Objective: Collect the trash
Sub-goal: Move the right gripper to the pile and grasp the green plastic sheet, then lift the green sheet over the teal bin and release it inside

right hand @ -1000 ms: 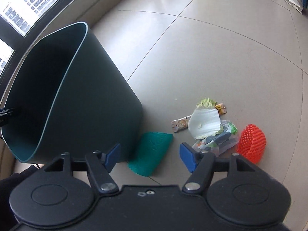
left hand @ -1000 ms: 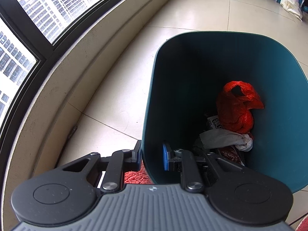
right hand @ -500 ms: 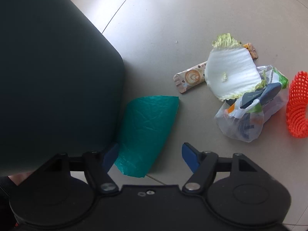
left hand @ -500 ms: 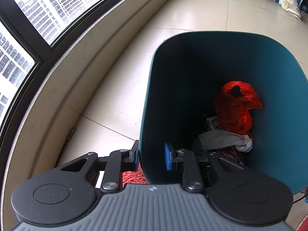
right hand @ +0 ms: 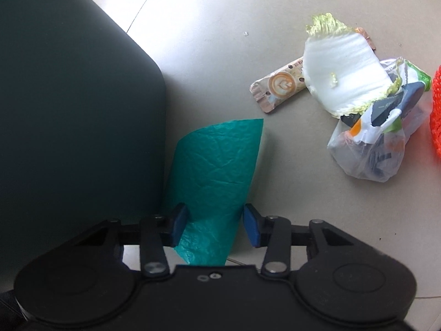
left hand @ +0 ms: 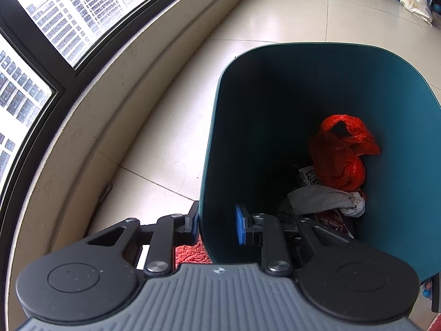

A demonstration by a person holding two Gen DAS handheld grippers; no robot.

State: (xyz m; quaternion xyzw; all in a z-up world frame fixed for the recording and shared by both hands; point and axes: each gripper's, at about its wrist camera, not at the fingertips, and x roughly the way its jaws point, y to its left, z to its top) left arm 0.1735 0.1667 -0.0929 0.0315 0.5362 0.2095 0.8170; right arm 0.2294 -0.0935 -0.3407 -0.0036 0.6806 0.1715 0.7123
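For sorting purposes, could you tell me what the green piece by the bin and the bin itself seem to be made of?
Green piece: probably thin plastic film, slightly glossy, with fine creases and a curled edge. Bin: seemingly rigid moulded plastic, matte teal, with smooth thin walls and rounded corners.

left gripper (left hand: 216, 224): pointed steeply down, jaws narrow, one pad either side of a thin wall | right gripper (right hand: 216, 227): pointed almost straight down, jaws closing, a green sheet between them
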